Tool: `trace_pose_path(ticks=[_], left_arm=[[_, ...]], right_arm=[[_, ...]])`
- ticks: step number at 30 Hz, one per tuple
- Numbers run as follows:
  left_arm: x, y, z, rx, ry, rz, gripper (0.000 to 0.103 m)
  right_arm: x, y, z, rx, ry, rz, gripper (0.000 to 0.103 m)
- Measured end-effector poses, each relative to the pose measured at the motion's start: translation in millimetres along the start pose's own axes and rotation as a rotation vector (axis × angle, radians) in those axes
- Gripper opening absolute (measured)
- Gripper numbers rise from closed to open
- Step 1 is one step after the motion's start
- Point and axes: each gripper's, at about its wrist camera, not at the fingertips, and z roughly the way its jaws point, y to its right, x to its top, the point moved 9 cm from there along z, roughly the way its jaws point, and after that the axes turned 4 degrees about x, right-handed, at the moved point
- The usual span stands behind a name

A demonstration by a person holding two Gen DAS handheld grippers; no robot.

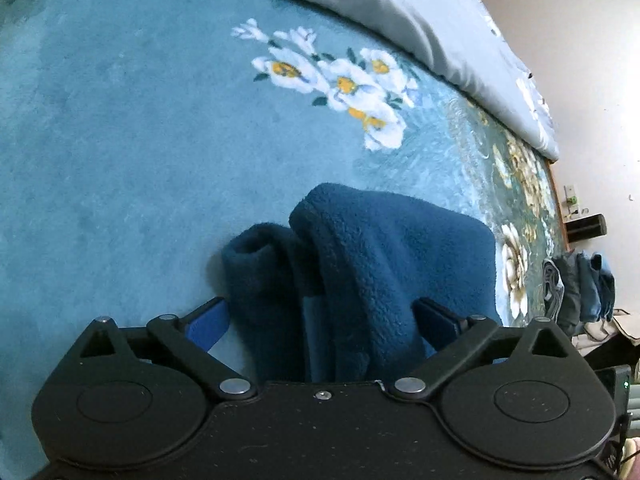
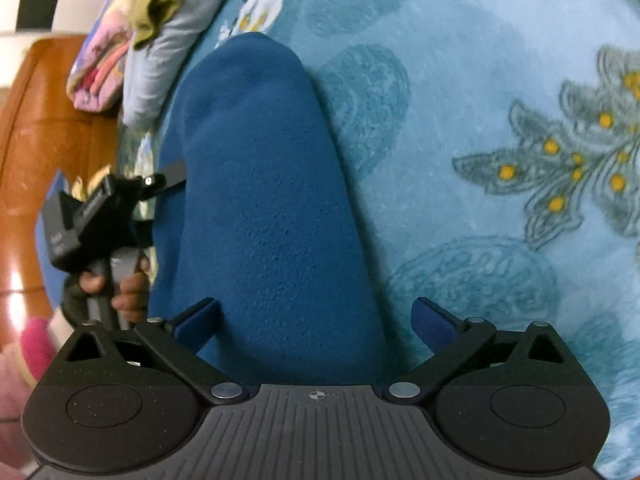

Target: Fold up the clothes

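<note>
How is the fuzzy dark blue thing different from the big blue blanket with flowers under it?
The dark blue fleece garment is plain and deep navy; the teal floral blanket is lighter, printed with flowers. The garment is small and bunched into folds; the blanket spreads flat and wide beneath it. Both look soft and fuzzy.

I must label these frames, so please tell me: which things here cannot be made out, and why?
- Blue fleece garment: its near end is hidden under each gripper body, in both wrist views; its type is unclear.
- Pile of clothes: left wrist view, small and distorted at the right edge.
- Left gripper: right wrist view, its fingers partly hidden behind the garment.
</note>
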Motion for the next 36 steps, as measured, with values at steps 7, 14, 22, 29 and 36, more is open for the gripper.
trace_pose_path(ticks=[7, 14, 22, 29, 36], left_arm=[[3, -1, 1, -0.012, 0.032, -0.063, 0.080], [1, 7, -12, 0.025, 0.078, -0.087, 0.051], [-18, 23, -44, 0.068, 0.122, -0.159, 0.033], [-46, 58, -59, 0.101, 0.241, -0.303, 0.014], [-68, 64, -59, 0.172, 0.376, -0.537, 0.017]], right_arm=[[4, -11, 14, 0.008, -0.020, 0.044, 0.082], [4, -25, 6, -0.058, -0.048, -0.004, 0.061], [38, -48, -26, -0.152, -0.161, -0.237, 0.057], [107, -75, -40, -0.234, -0.420, -0.612, 0.056], [159, -91, -12, -0.286, -0.634, -0.848, 0.056]])
